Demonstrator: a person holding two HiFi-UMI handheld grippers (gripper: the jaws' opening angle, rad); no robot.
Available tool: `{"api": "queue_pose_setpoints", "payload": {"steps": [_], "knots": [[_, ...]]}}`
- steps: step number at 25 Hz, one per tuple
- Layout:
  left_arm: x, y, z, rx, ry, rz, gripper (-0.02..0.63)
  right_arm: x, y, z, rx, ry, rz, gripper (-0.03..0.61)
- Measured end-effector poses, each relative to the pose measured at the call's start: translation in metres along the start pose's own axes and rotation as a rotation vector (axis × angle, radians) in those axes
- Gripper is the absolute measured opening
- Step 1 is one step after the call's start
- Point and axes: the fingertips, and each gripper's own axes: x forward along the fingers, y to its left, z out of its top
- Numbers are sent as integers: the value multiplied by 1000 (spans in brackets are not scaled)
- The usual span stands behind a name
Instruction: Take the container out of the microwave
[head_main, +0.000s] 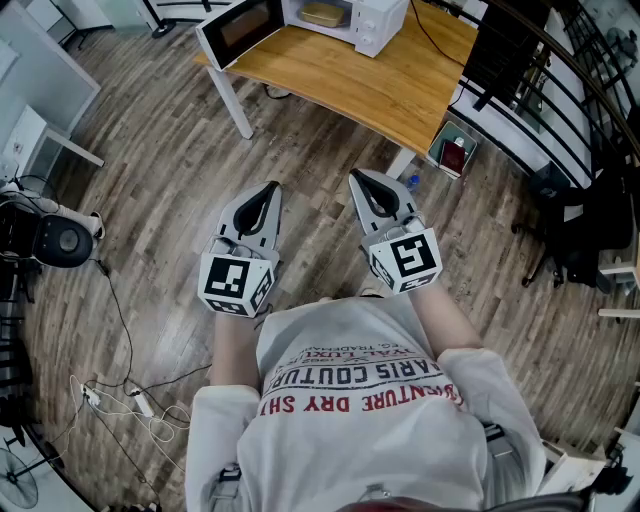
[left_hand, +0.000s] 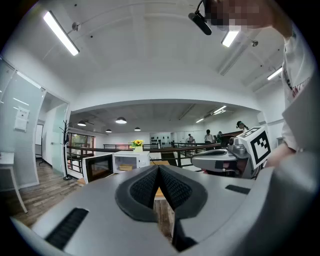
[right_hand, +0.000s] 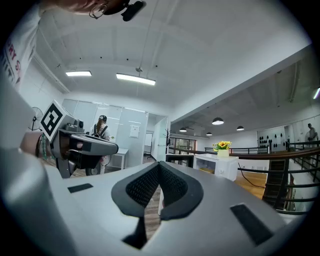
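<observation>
A white microwave (head_main: 340, 22) stands on a wooden table (head_main: 400, 80) at the top of the head view, its door (head_main: 238, 32) swung open to the left. Inside it lies a flat tan container (head_main: 325, 14). In the left gripper view the microwave (left_hand: 116, 165) shows far off with the container (left_hand: 125, 168) in its cavity. My left gripper (head_main: 270, 189) and right gripper (head_main: 356, 179) are held side by side over the floor, well short of the table. Both are shut with nothing between the pads. The right gripper view shows the microwave (right_hand: 216, 165) at a distance.
A black office chair (head_main: 585, 235) stands at the right, a railing (head_main: 560, 60) behind the table. A small bin (head_main: 453, 150) sits by the table leg. Cables and a power strip (head_main: 130, 400) lie on the wooden floor at lower left; a white desk (head_main: 40, 90) at upper left.
</observation>
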Motion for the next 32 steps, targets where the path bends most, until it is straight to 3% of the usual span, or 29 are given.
{"api": "queue_pose_setpoints", "payload": {"steps": [13, 17, 18, 20, 21, 32], "knots": [[-19, 15, 15, 17, -66, 17, 12, 7, 16, 7, 3, -56, 18, 27], [-29, 25, 13, 8, -72, 42, 12, 9, 21, 14, -53, -91, -8, 32], [-32, 29, 12, 4, -74, 53, 12, 12, 22, 14, -61, -91, -9, 49], [-37, 36, 10, -6, -75, 69, 12, 20, 24, 14, -53, -85, 3, 215], [-38, 39, 8, -9, -72, 74, 12, 24, 23, 13, -45, -81, 6, 238], [-16, 102, -9, -23, -36, 155, 12, 104, 18, 5, -43, -67, 91, 236]]}}
